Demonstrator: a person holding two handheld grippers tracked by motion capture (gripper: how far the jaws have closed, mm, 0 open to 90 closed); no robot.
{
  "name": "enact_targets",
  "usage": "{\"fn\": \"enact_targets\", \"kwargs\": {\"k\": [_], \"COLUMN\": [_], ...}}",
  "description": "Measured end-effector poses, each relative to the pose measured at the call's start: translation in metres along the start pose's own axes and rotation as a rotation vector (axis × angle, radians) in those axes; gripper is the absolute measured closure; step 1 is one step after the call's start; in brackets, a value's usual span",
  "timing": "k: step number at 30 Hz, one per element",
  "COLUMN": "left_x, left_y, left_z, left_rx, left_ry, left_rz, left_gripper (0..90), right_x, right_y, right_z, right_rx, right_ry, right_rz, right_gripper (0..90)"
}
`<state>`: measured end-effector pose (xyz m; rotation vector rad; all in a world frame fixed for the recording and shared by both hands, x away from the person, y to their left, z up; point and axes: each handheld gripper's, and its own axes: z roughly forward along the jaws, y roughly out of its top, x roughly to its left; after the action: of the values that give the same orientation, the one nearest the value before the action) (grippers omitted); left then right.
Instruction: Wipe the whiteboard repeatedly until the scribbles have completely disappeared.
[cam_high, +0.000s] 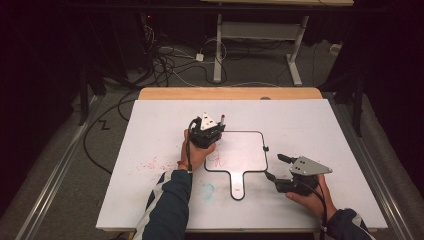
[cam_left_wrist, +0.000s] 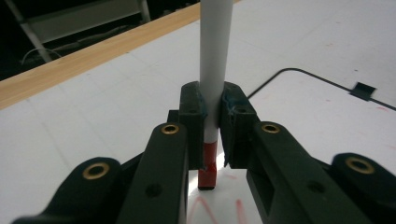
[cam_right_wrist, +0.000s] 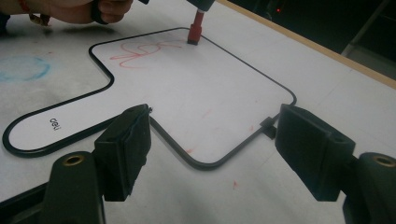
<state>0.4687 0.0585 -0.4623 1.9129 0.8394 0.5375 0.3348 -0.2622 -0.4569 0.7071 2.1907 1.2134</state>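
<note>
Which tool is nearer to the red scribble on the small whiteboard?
Left. The left tool stands right over the red scribble, holding a marker. The right tool waits open at the small whiteboard's opposite corner.

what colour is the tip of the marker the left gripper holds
Red tip on the white marker; clearest in the left gripper view.

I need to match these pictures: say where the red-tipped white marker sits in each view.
High view: red-tipped white marker at centre, in the left gripper.
Left gripper view: centre, upright, clamped.
Right gripper view: top centre, red tip.
Shared landmark: black-rimmed paddle-shaped whiteboard.
</note>
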Motion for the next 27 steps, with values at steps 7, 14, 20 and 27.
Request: {"fn": "enact_targets", "kwargs": {"k": [7,14,20,27], "left_x": [-0.005,-0.017,0.0,0.005], "left_y": [0.0,0.004,0.0,-0.005], "left_z": [0.003,0.004,-0.003,-0.015], "left_rx": [-0.015,0.005,0.013,0.032], "left_ry": [-0.039,-0.08,-0.022,0.01], "left_rz": [-0.024,0.022,-0.004,0.04], "left_gripper": [79.1,79.1,79.1,79.1], "right_x": [0.001,0.002,0.001,0.001], "right_y": [0.0,0.0,0.0,0.0], "right_z": [0.001,0.002,0.0,-0.001], "right_rx": [0.004,0.006,0.004,0.008], "right_ry": [0.007,0.015,0.012,0.008], "right_rz": [-0.004,-0.008,-0.004,-0.01], "right_gripper": [27.6,27.6,27.6,27.6]}}
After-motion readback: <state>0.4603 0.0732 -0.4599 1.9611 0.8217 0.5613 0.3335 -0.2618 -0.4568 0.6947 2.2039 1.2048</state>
